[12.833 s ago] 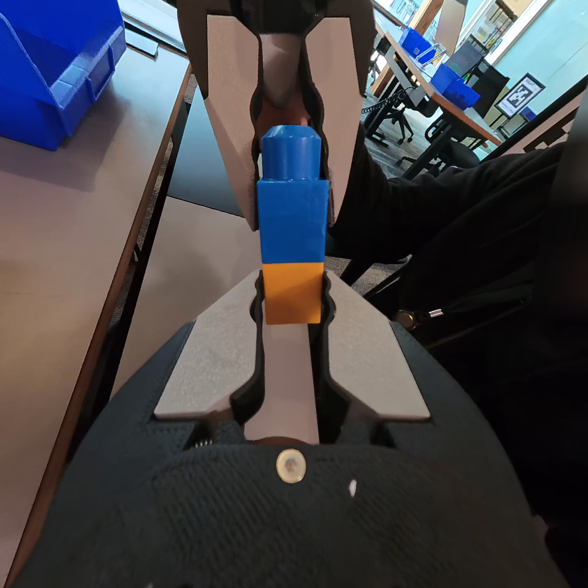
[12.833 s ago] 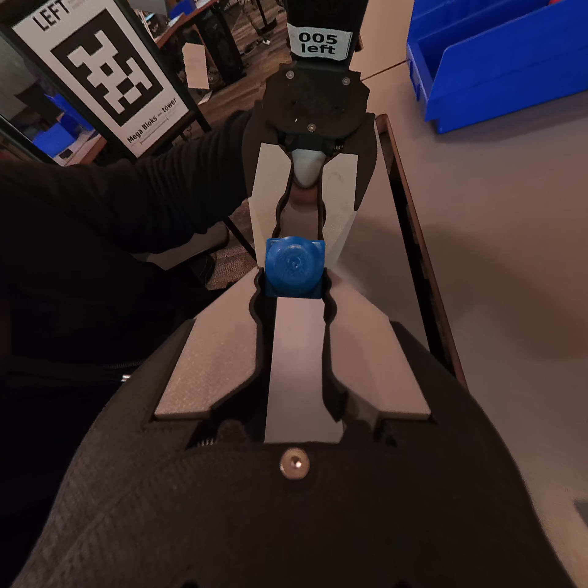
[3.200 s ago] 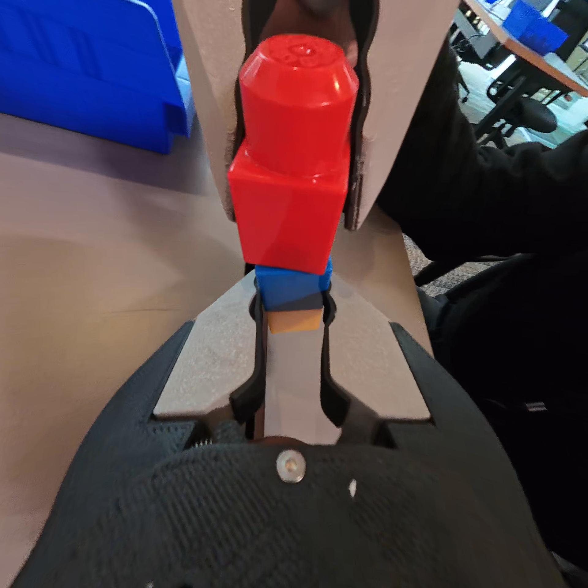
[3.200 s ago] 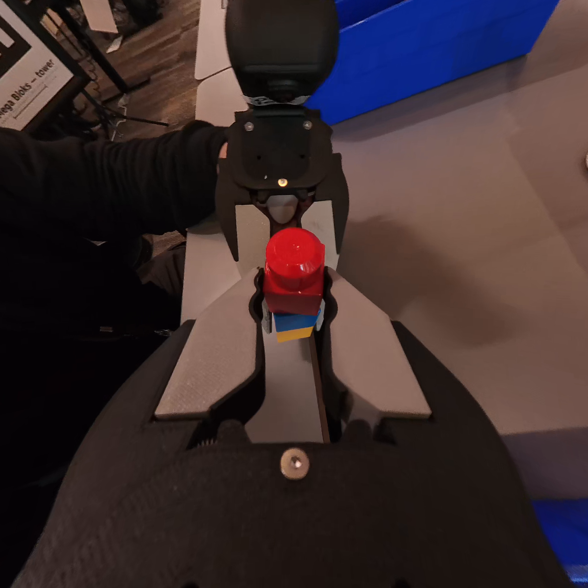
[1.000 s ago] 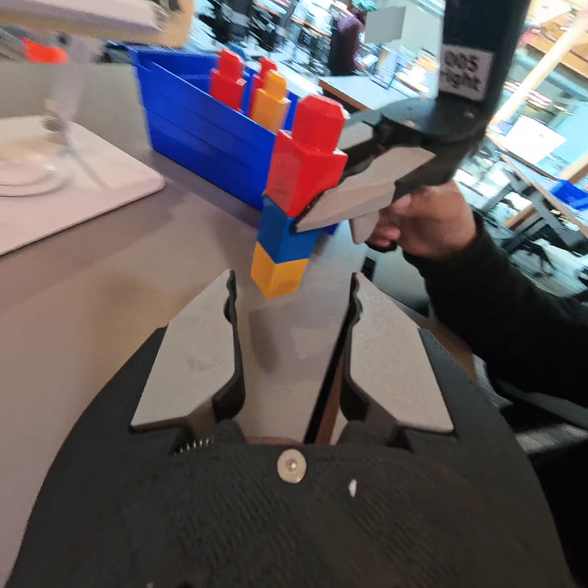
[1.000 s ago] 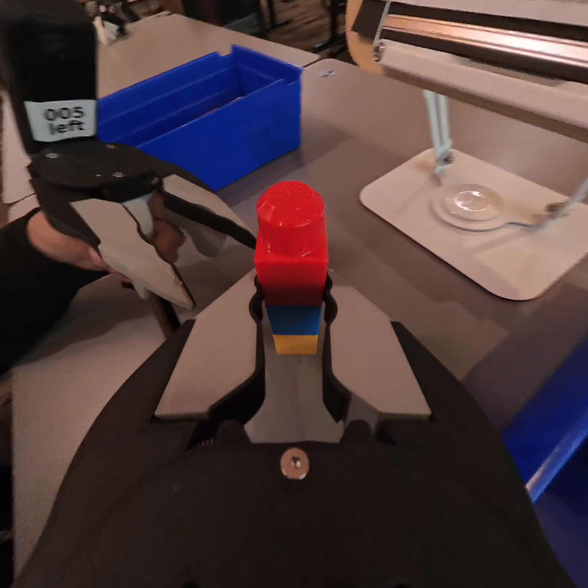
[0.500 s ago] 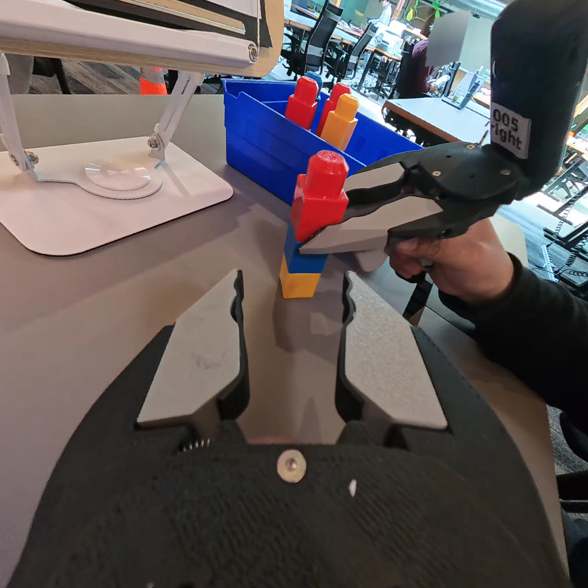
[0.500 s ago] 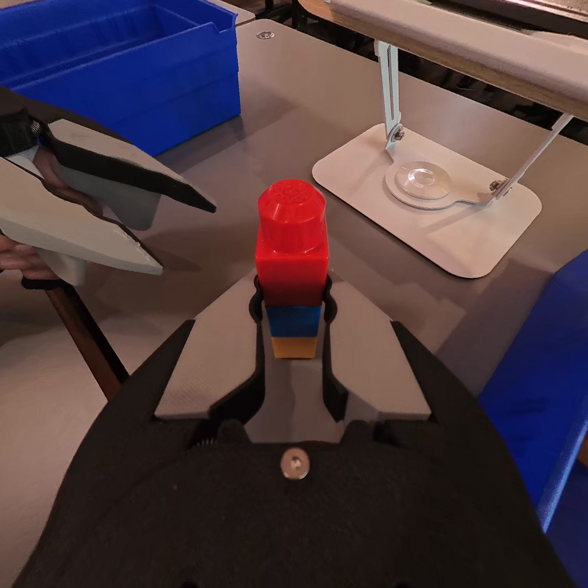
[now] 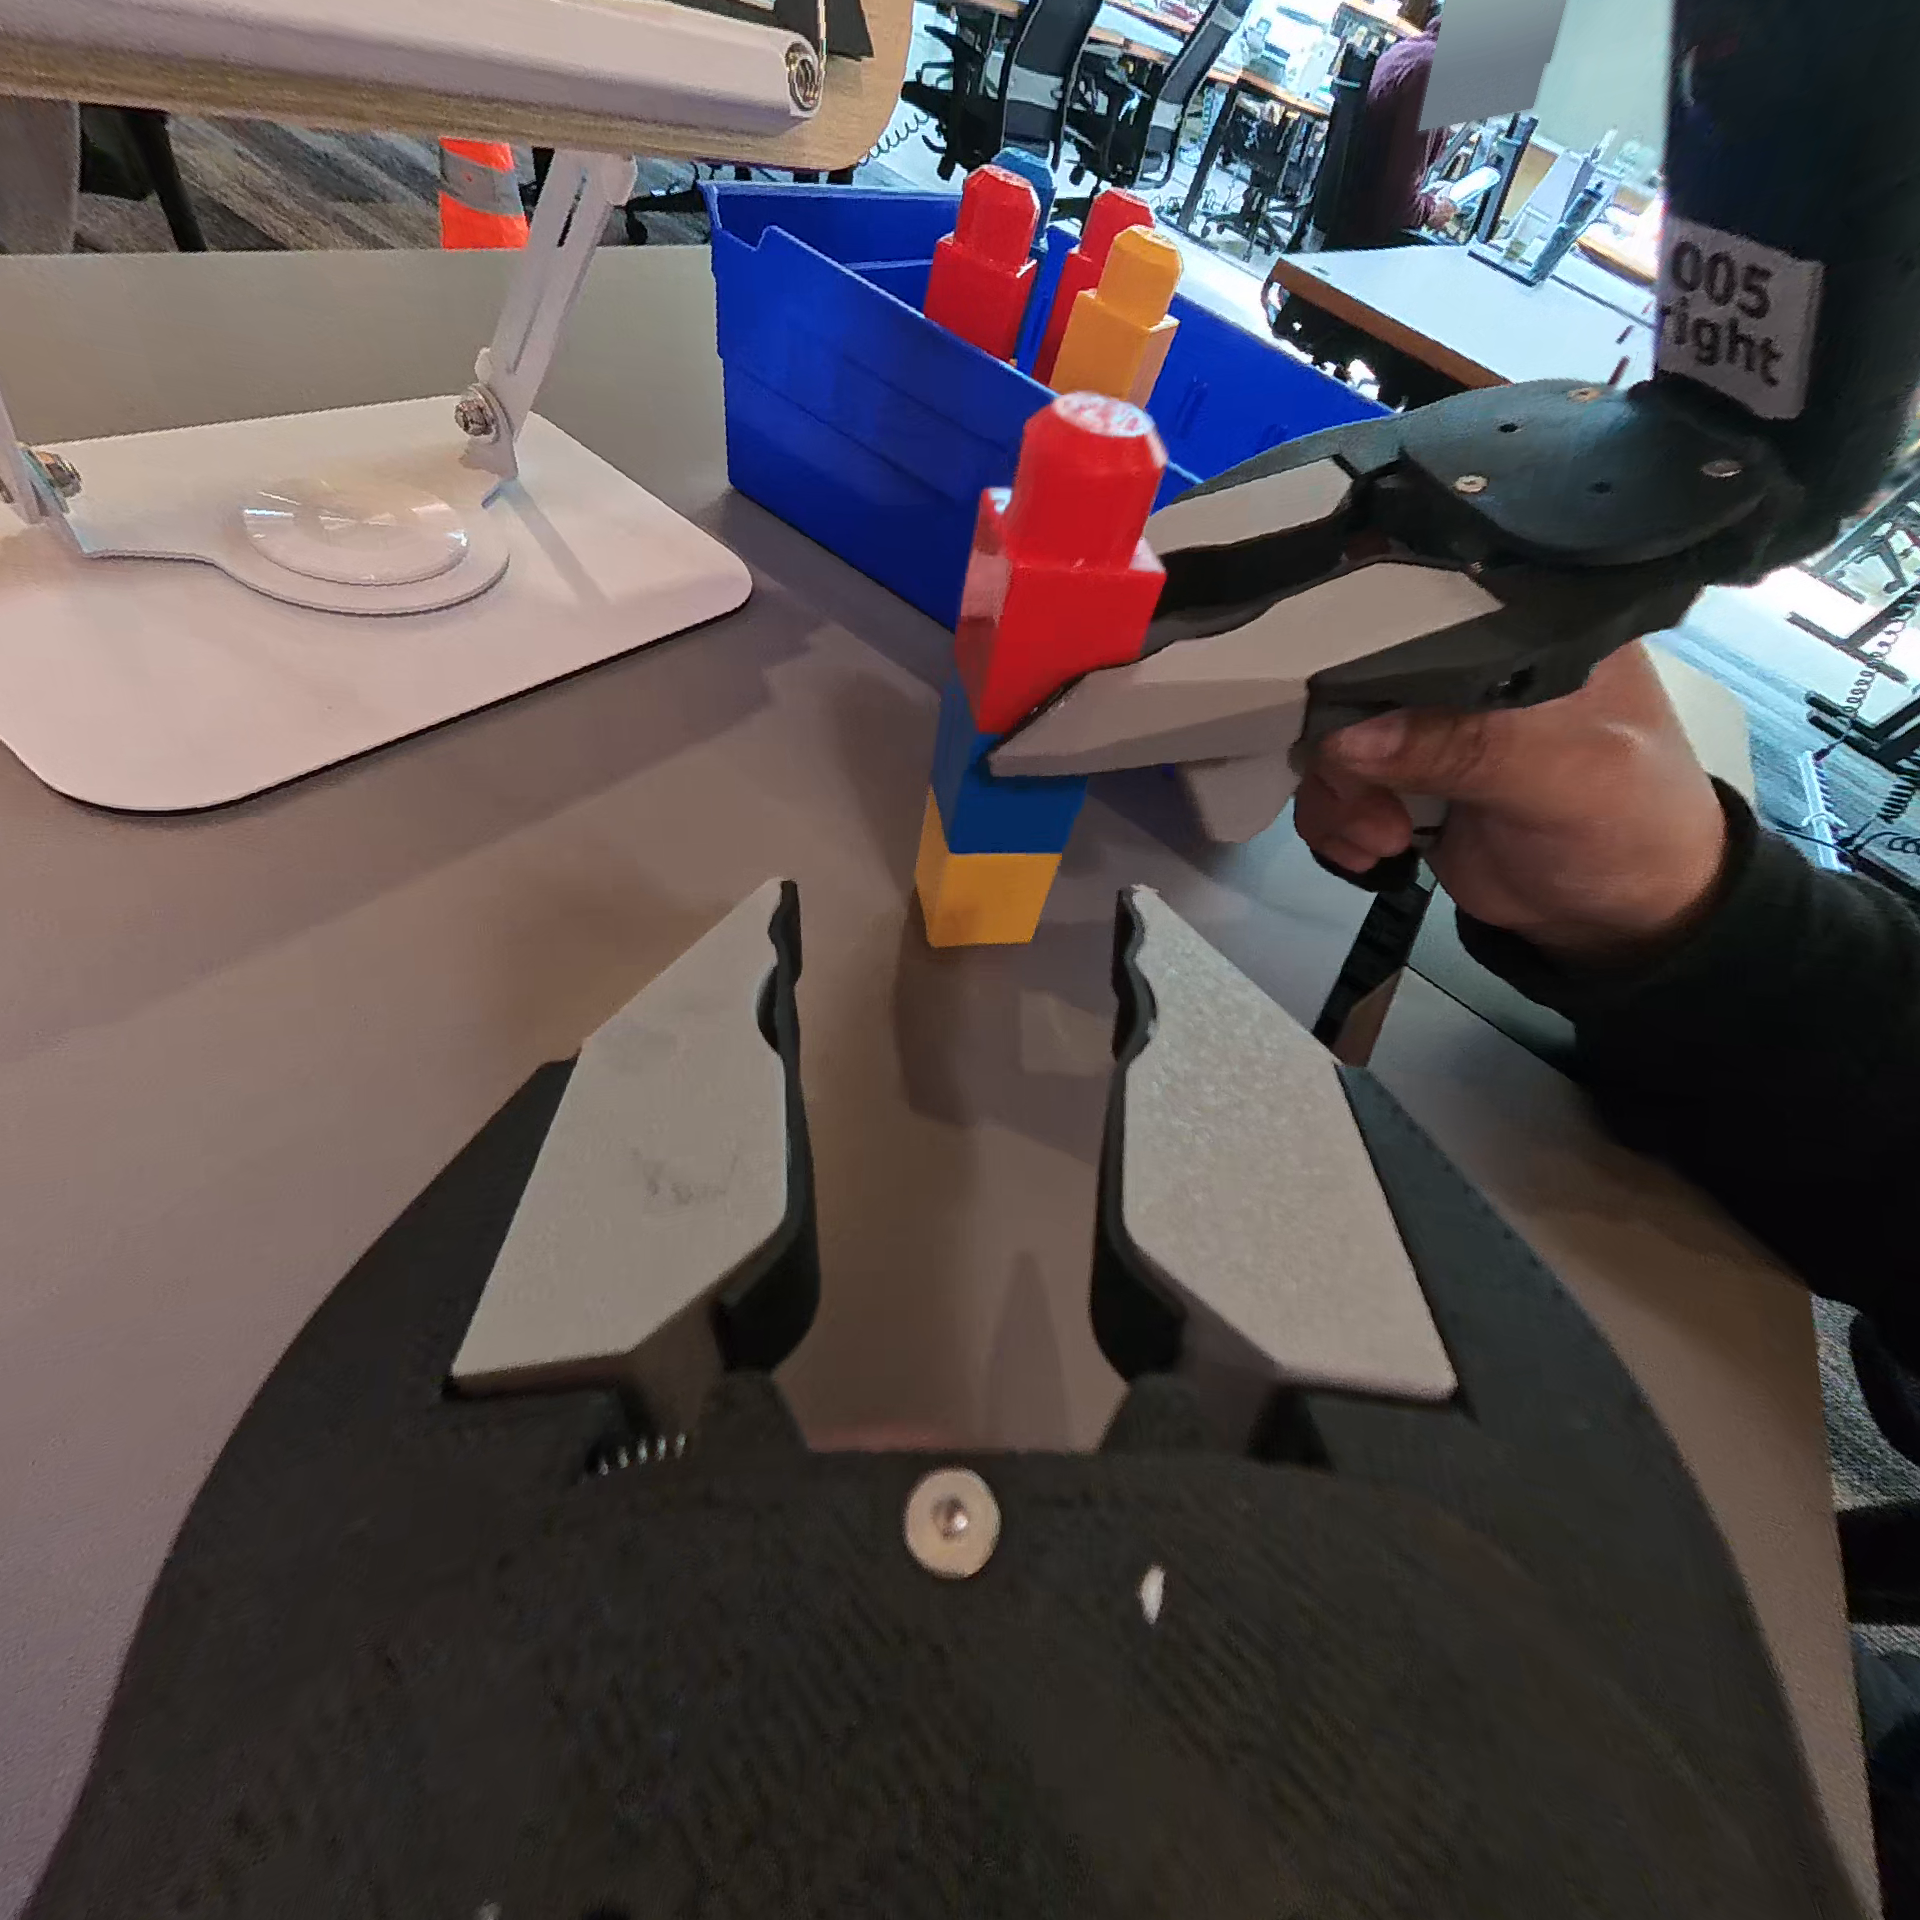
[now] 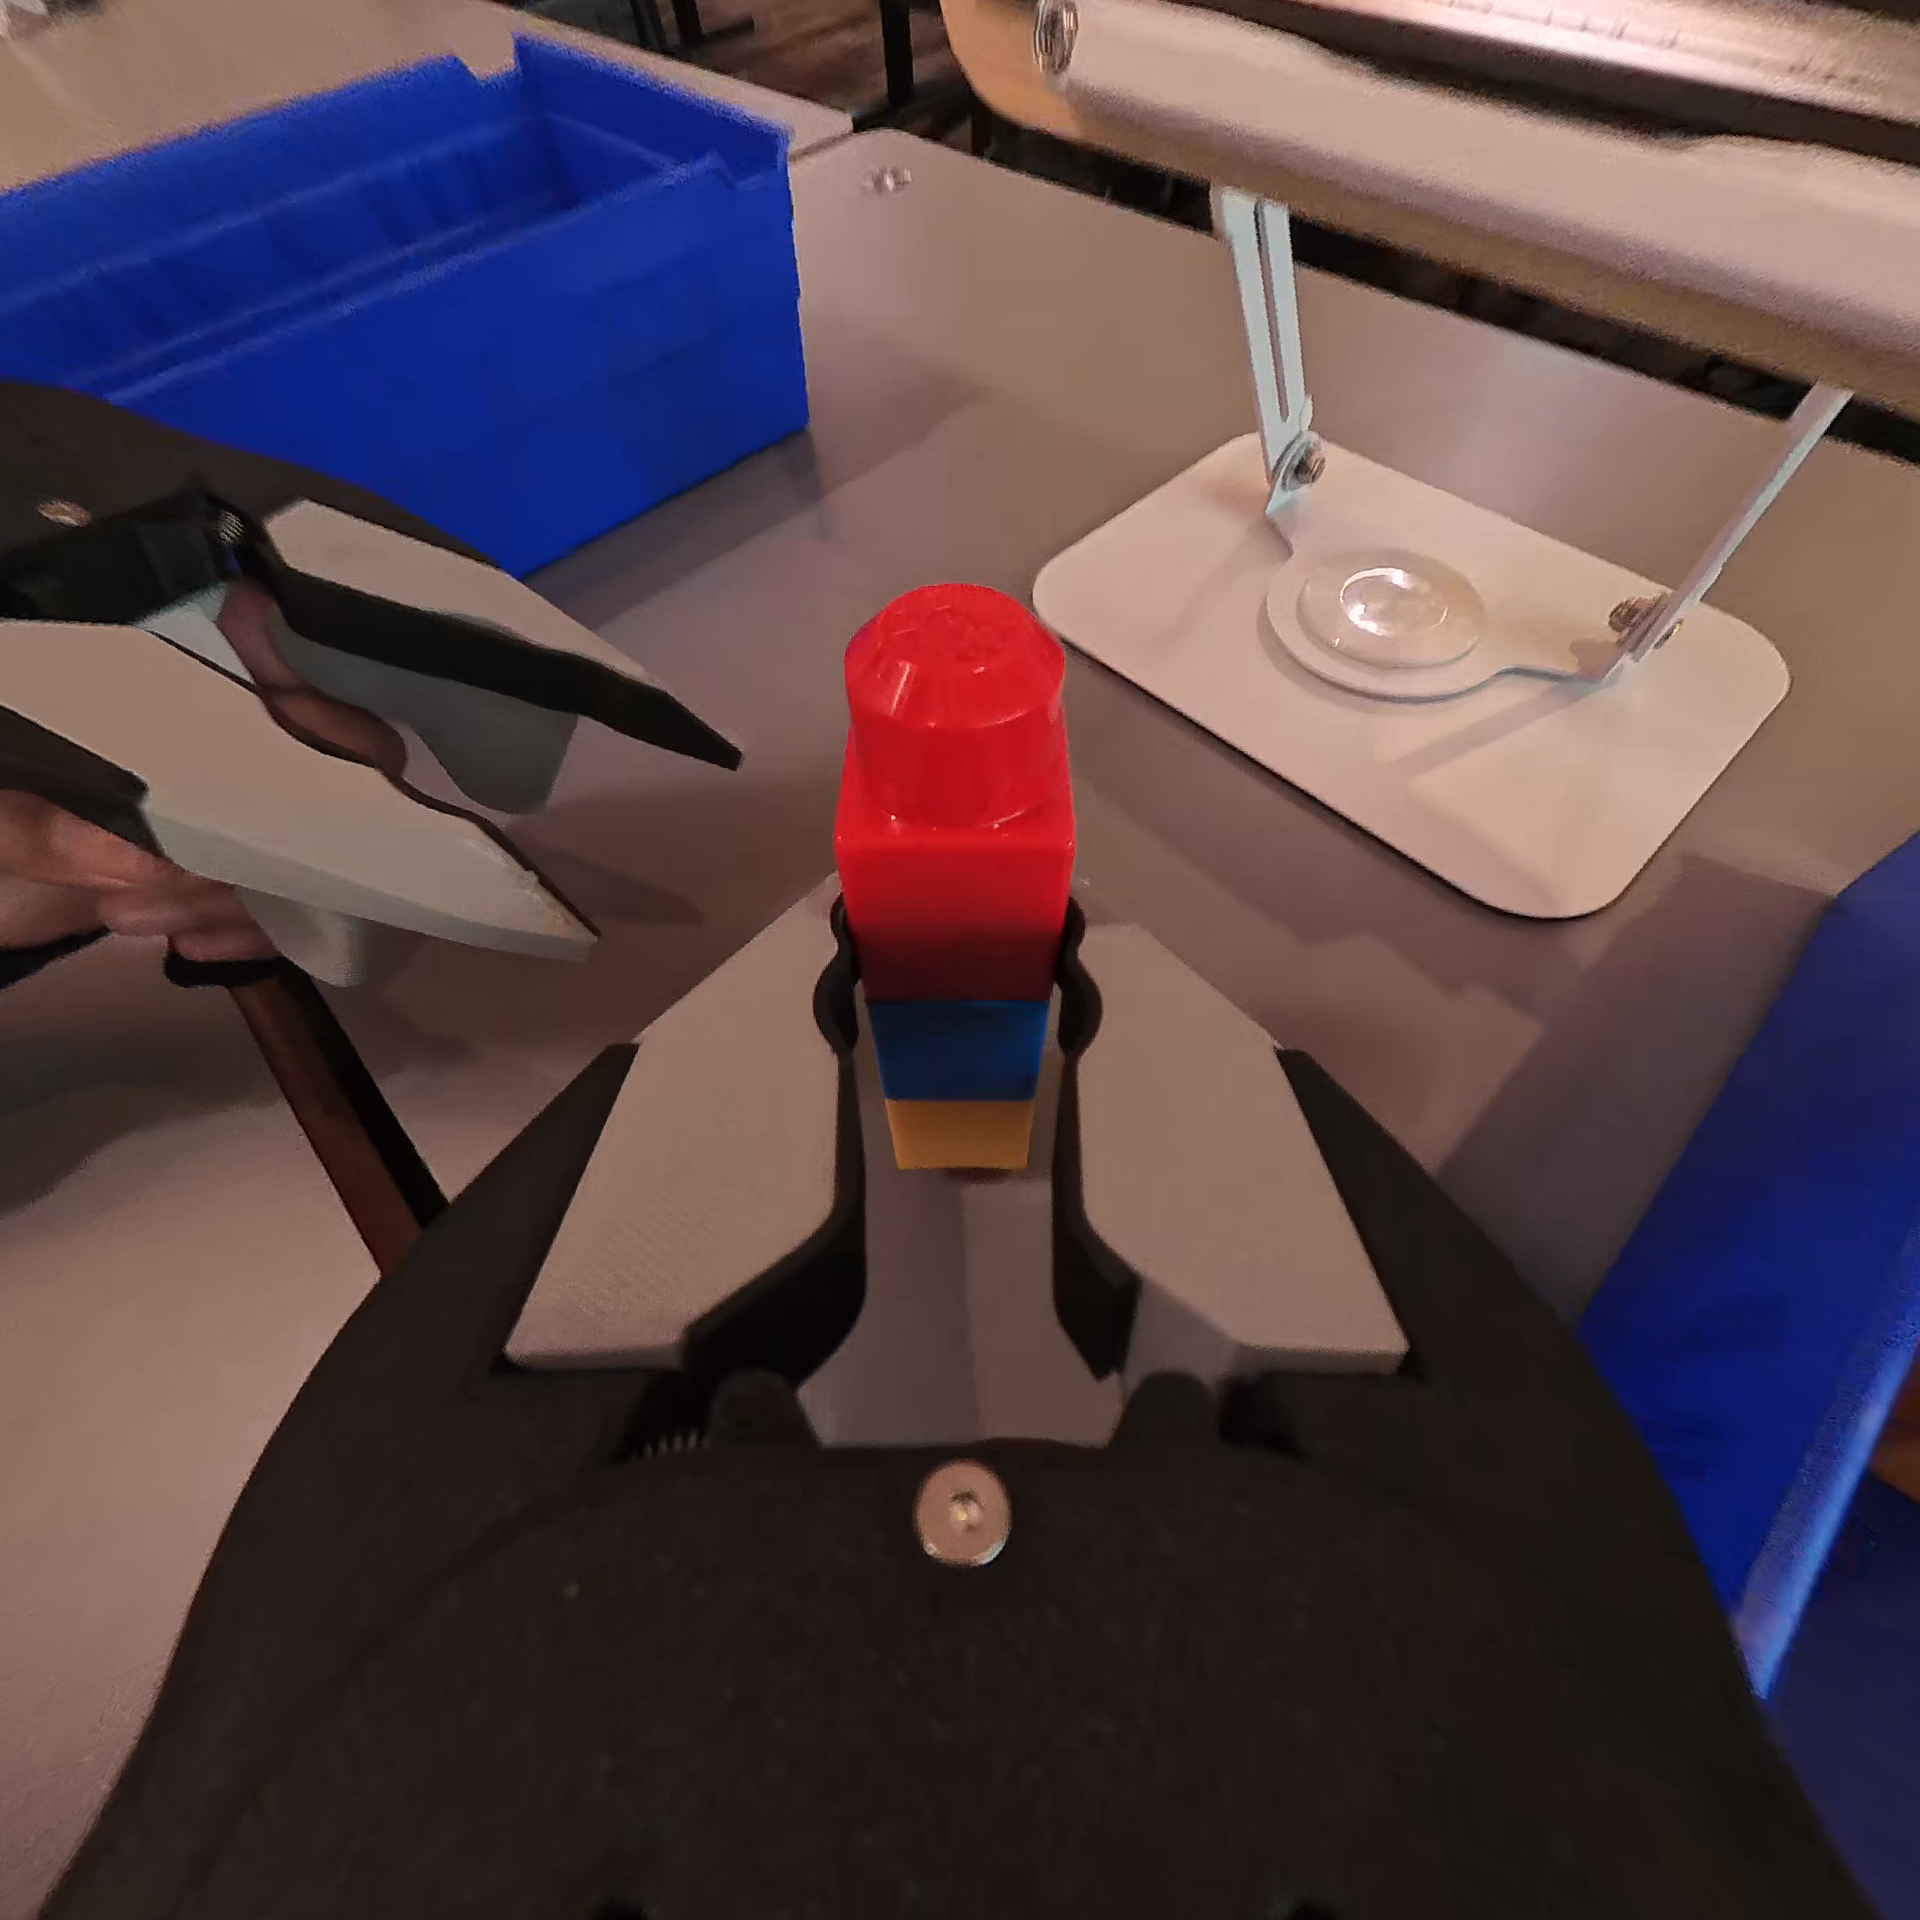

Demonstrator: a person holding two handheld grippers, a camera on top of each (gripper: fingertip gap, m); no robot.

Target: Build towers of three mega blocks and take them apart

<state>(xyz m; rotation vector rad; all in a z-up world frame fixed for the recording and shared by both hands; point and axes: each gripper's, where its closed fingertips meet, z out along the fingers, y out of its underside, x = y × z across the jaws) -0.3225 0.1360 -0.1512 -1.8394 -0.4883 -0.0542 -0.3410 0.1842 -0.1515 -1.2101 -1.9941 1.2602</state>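
A three-block tower stands upright with its base at the grey table top: red block point(image 9: 1060, 592) on top, blue block point(image 9: 997, 790) in the middle, yellow block point(image 9: 987, 894) at the bottom. My right gripper point(image 10: 956, 925) is shut on the red block point(image 10: 951, 790), with the blue block point(image 10: 956, 1049) and yellow block point(image 10: 961, 1132) below its fingers. It reaches in from the right in the left wrist view point(image 9: 1070, 644). My left gripper point(image 9: 956, 904) is open and empty just in front of the tower, and is seen left of it in the right wrist view point(image 10: 660, 842).
A blue bin point(image 9: 831, 416) behind the tower holds several upright red and orange blocks. A white stand base point(image 9: 312, 623) sits at back left. Another blue bin point(image 10: 468, 343) is behind the left gripper, and a bin edge point(image 10: 1766, 1247) is at the right. The grippers' ends are close to 6 cm from one another.
The left gripper let go of the tower and opened. The right gripper brought the tower down, from tilted in the air to upright on the table. The left gripper stayed close in front.
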